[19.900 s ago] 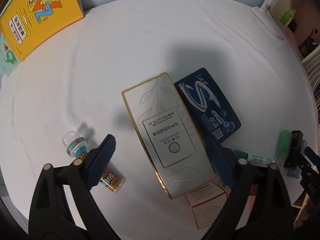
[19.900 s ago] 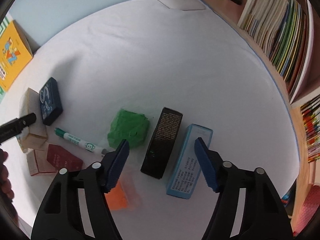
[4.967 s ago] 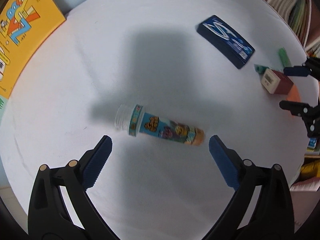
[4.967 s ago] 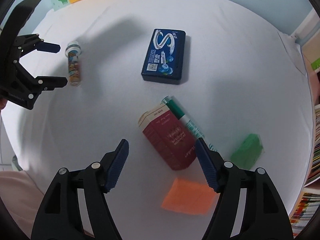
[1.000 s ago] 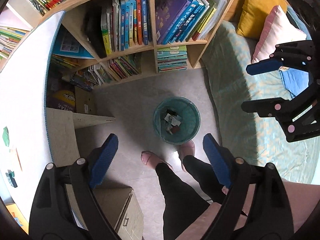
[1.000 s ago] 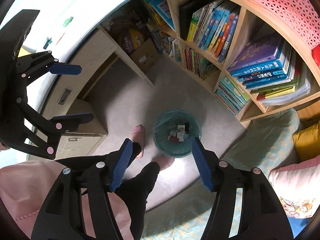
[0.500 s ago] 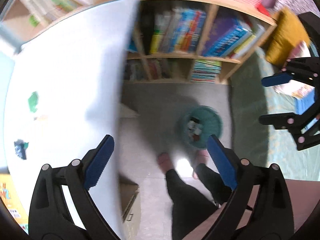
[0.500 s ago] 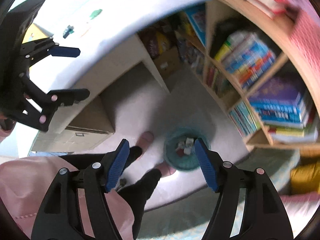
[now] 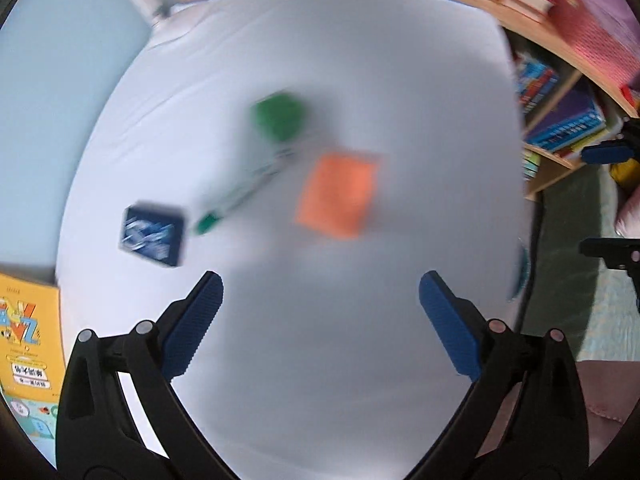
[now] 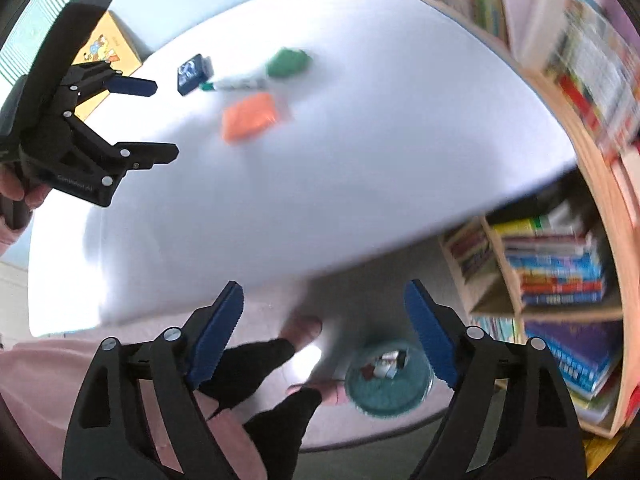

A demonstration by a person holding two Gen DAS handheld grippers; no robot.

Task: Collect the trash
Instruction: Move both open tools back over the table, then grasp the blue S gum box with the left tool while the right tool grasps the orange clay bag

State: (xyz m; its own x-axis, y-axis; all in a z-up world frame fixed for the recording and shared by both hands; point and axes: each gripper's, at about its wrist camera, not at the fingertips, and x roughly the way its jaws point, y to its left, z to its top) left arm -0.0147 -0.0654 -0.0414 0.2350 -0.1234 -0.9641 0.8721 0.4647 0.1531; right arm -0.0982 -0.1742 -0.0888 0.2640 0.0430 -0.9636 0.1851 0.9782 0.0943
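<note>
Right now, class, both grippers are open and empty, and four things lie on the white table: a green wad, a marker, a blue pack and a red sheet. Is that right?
Not quite. The sheet is orange, not red, as the left wrist view shows. The rest stands: the left gripper and right gripper are open and empty, and the green wad, marker and blue pack lie on the table.

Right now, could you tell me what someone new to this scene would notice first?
Probably the orange packet lying mid-table on the white cloth, with the green wad, marker and dark blue box beyond and left of it. Both grippers, left and right, are open and empty, and a teal bin holding scraps sits on the floor below the table edge.
</note>
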